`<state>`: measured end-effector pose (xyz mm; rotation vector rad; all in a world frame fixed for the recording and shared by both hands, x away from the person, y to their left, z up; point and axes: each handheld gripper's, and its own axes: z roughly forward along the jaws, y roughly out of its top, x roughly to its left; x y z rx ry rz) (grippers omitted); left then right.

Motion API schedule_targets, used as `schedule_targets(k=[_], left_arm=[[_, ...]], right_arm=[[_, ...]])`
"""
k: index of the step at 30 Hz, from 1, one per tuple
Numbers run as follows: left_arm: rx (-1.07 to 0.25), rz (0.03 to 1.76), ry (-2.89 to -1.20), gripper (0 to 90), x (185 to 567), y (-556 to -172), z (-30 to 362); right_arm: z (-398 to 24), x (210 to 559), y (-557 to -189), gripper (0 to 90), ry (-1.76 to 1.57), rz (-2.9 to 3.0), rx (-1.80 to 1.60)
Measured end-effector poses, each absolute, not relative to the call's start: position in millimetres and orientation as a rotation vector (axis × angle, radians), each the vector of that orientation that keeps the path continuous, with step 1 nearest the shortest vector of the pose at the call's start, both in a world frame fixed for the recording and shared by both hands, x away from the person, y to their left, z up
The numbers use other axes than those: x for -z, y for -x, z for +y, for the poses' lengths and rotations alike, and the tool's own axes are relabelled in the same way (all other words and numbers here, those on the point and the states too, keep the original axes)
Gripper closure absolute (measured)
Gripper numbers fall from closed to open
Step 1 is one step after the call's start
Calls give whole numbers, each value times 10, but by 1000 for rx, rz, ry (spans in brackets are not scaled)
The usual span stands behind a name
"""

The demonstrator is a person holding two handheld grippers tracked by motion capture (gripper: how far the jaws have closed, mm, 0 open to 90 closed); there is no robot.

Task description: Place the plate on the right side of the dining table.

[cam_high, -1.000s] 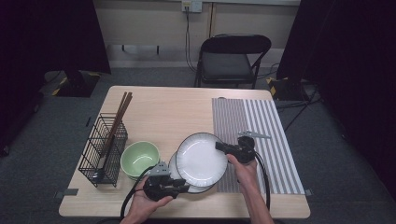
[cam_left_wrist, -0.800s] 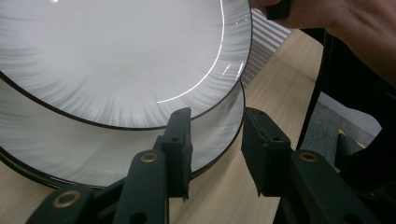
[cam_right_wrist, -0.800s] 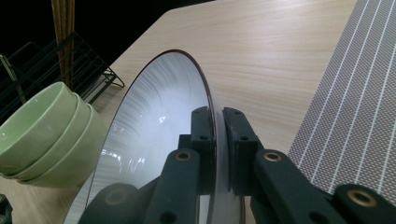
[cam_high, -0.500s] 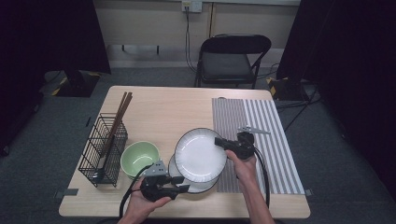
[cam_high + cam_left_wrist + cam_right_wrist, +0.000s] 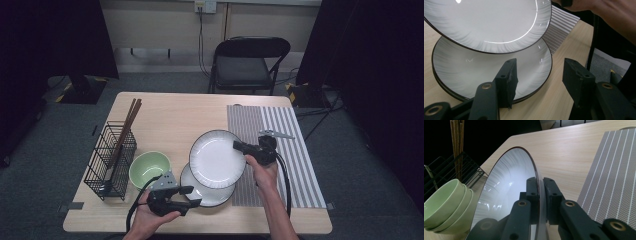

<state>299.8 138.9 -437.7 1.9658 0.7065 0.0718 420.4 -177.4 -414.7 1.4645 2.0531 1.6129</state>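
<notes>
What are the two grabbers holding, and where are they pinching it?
The right gripper pinches the lifted plate by its rim. The left gripper holds nothing; its jaws have just been opening, empty, beside the stacked plates.

Glossy white glazed plate (image 5: 216, 159); pale matt wood table (image 5: 175, 120); woven striped cloth mat (image 5: 295, 150); black wire rack (image 5: 111, 160).

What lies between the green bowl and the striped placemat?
In the high view, the stacked plates lie there, with the lifted plate above them, held by the right tongs.
</notes>
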Motion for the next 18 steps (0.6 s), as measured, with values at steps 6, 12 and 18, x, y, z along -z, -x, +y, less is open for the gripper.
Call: schedule_targets(k=[6, 12, 18], left_arm=[[-70, 715, -1954, 422, 4363, -3003, 1415], [-71, 715, -1957, 385, 4361, -3010, 1424], [-87, 733, -1964, 358, 4367, -3006, 1425]], right_arm=[[-1830, 4093, -4239, 836, -1472, 2028, -1621], [-1883, 4058, -4269, 836, -1487, 2004, -1620], [-1985, 3998, -4323, 836, -1515, 1954, -1631]])
